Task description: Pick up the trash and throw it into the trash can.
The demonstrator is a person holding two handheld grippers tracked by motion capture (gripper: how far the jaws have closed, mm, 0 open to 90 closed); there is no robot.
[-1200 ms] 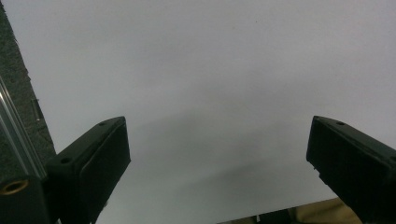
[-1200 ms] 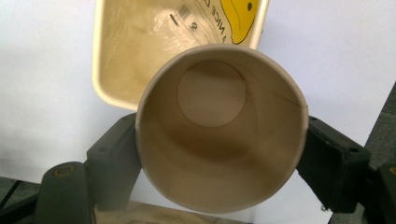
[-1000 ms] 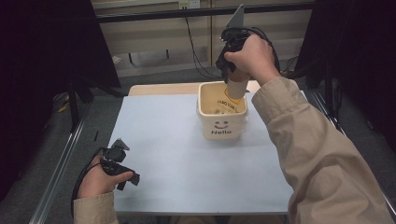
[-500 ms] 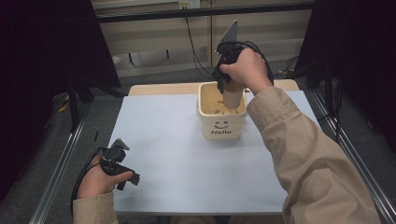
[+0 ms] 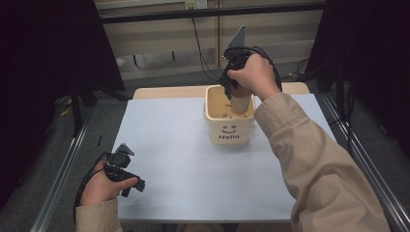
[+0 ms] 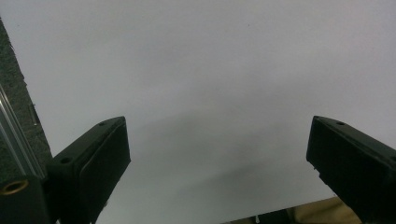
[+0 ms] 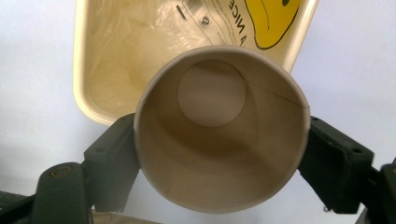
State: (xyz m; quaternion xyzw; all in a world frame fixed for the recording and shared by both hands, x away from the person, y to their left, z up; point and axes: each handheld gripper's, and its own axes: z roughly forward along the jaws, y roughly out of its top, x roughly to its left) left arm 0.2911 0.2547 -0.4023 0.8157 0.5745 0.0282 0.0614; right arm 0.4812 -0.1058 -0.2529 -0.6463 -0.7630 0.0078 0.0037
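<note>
Starting at the left of the high view, the left gripper (image 5: 126, 175) sits low on the pale table (image 5: 174, 145) near the front-left corner, well away from everything else. Its own view has both black jaws spread wide with nothing but bare tabletop between them, so it's released and idle.

Moving right, the cream bin (image 5: 230, 121) with the smiley face and "Hello" on its front stands toward the back of the table, right of centre. Directly above it is the right gripper (image 5: 237, 92), held by a hand in a tan sleeve, clamped on a brown paper cup (image 5: 240, 102). The cup stands upright with its long axis roughly vertical, and its lower end sits at or just inside the bin's mouth (can't tell from here whether it's touching what's inside).

The relation that matters: the bin lies straight below the cup, so whatever comes next is probably a move along that vertical line, and the right hand is the one on it.

The right gripper view adds what the high view can't: you look down into the cup (image 7: 219, 135), which is empty, squeezed side to side between the two jaws. Past its rim is the bin's interior (image 7: 116, 56) holding crinkly clear plastic and a printed wrapper with a yellow patch (image 7: 275, 18).
</note>
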